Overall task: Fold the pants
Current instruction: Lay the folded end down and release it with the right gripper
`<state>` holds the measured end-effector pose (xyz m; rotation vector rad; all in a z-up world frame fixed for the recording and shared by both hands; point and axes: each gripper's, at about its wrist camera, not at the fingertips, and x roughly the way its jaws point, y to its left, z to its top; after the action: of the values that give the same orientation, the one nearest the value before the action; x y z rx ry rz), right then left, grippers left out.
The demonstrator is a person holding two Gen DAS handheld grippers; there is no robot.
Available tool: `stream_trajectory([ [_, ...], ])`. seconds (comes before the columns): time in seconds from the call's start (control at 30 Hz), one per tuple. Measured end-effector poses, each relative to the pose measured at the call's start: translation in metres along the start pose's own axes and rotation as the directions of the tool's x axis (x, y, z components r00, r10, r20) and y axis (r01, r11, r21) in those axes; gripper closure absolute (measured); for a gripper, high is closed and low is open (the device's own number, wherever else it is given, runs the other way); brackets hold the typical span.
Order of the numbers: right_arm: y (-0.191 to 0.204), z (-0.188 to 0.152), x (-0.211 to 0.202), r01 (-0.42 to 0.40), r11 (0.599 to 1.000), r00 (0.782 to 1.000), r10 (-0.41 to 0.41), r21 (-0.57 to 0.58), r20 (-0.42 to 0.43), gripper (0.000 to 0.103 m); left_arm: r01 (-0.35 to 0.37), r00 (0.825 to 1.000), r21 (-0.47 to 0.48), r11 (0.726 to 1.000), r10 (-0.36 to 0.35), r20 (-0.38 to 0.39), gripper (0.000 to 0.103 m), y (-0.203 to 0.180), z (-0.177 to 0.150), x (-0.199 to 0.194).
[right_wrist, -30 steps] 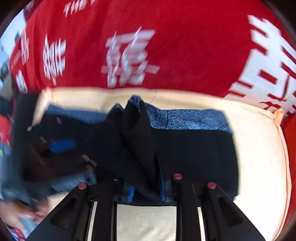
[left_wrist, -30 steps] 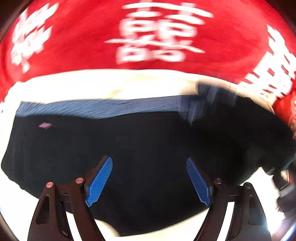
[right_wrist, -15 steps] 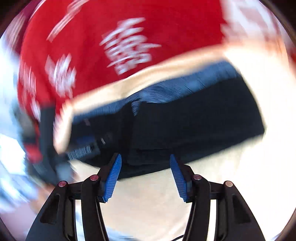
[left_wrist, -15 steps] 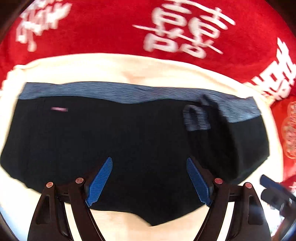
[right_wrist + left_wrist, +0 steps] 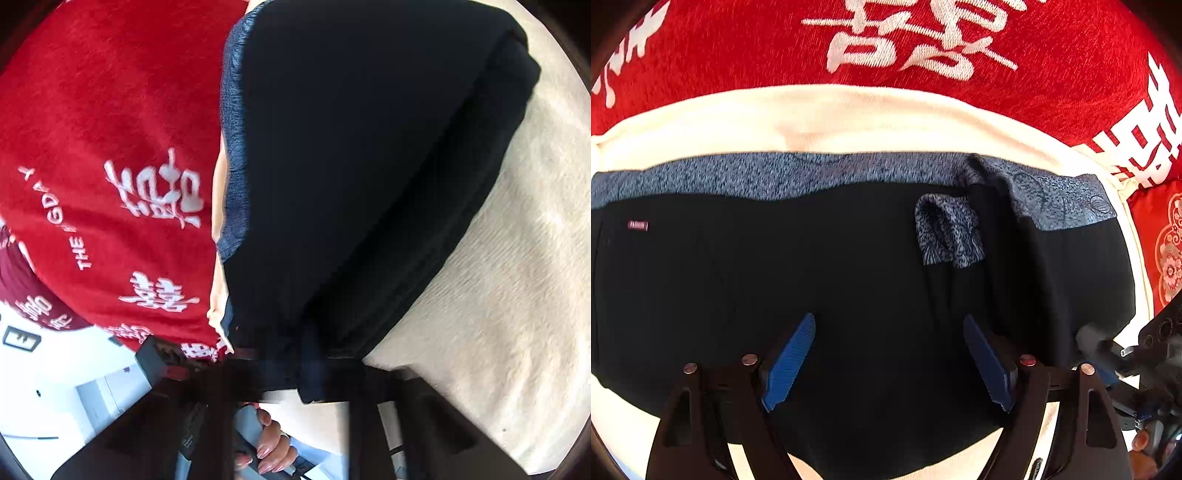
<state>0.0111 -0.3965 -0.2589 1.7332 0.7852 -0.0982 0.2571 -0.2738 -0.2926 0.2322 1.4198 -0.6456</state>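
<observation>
Your pants (image 5: 849,280) lie soft and limp across the cream cushion (image 5: 820,118), so with the left gripper (image 5: 888,363) wide above them and the right gripper (image 5: 306,373) clamped on the hem, pinch doubled edges.

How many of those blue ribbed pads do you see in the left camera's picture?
2. One blue pad sits lower left, the other lower right, both above the black pants. The right gripper's pads are hidden.

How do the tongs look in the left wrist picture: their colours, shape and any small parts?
The left tongs have two black arms with triangular cut-outs and small round reddish rivets. Each finger carries a blue ribbed pad. At the right edge, part of the right tongs shows, black and blurred.
</observation>
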Motion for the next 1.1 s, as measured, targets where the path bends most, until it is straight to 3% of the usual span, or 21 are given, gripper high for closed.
stream_trajectory([
  [0.1, 0.037, -0.008, -0.013, 0.0, 0.983, 1.0, 0.0, -0.184, 0.002, 0.098, -0.018, 0.999, -0.001, 1.0, 0.018, 0.038, 0.02, -0.003, 0.015, -0.012],
  [0.17, 0.048, -0.02, -0.012, 0.069, 0.959, 0.997, -0.079, -0.276, -0.027, 0.098, -0.036, 0.997, -0.003, 0.999, 0.037, 0.069, 0.02, 0.004, 0.018, -0.025],
  [0.33, 0.025, -0.028, 0.021, 0.231, 0.913, 0.962, -0.266, -0.336, -0.06, 0.098, -0.089, 0.993, -0.029, 0.996, 0.091, 0.079, 0.02, 0.02, 0.012, -0.046],
  [0.47, 0.026, -0.029, 0.019, 0.229, 0.901, 0.962, -0.268, -0.368, -0.059, 0.097, -0.098, 0.988, 0.016, 0.995, 0.095, 0.121, 0.02, 0.021, 0.003, -0.067],
  [0.63, 0.033, -0.023, 0.021, 0.217, 0.913, 0.962, -0.26, -0.346, -0.083, 0.094, -0.07, 0.994, 0.069, 0.995, 0.064, 0.091, 0.02, -0.032, 0.008, -0.044],
  [0.73, 0.05, -0.023, 0.008, 0.214, 0.883, 0.953, -0.282, -0.417, -0.109, 0.09, -0.135, 0.989, 0.106, 0.985, 0.129, 0.066, 0.02, -0.048, 0.009, -0.019],
  [0.8, 0.06, -0.017, -0.019, 0.234, 0.854, 0.954, -0.293, -0.465, -0.059, 0.09, -0.146, 0.989, 0.12, 0.982, 0.143, 0.036, 0.019, -0.048, 0.003, -0.006],
  [0.83, 0.067, -0.01, -0.039, 0.268, 0.822, 0.953, -0.304, -0.502, 0.012, 0.083, -0.143, 0.989, 0.117, 0.983, 0.137, 0.056, 0.019, -0.047, 0.0, -0.007],
  [0.87, 0.07, -0.003, -0.054, 0.306, 0.795, 0.946, -0.316, -0.524, 0.074, 0.067, -0.147, 0.988, 0.119, 0.982, 0.14, 0.065, 0.018, -0.047, -0.001, -0.008],
  [0.93, 0.07, 0.023, -0.083, 0.402, 0.753, 0.915, -0.353, -0.521, 0.195, 0.042, -0.155, 0.987, 0.118, 0.981, 0.147, 0.07, 0.016, -0.045, -0.002, -0.009],
  [1.0, 0.059, 0.05, -0.093, 0.428, 0.745, 0.903, -0.375, -0.512, 0.21, 0.042, -0.157, 0.986, 0.114, 0.981, 0.149, 0.069, 0.014, -0.043, -0.001, -0.006],
  [1.03, 0.045, 0.068, -0.092, 0.423, 0.754, 0.902, -0.4, -0.503, 0.16, 0.042, -0.163, 0.985, 0.117, 0.98, 0.155, 0.071, 0.011, -0.043, -0.001, -0.006],
  [1.07, 0.037, 0.077, -0.088, 0.408, 0.768, 0.906, -0.405, -0.492, 0.119, 0.046, -0.165, 0.985, 0.119, 0.979, 0.157, 0.071, 0.011, -0.043, -0.001, -0.006],
  [1.1, 0.022, 0.088, -0.085, 0.343, 0.814, 0.928, -0.37, -0.469, 0.036, 0.052, -0.166, 0.985, 0.121, 0.979, 0.158, 0.068, 0.011, -0.043, 0.0, -0.005],
])
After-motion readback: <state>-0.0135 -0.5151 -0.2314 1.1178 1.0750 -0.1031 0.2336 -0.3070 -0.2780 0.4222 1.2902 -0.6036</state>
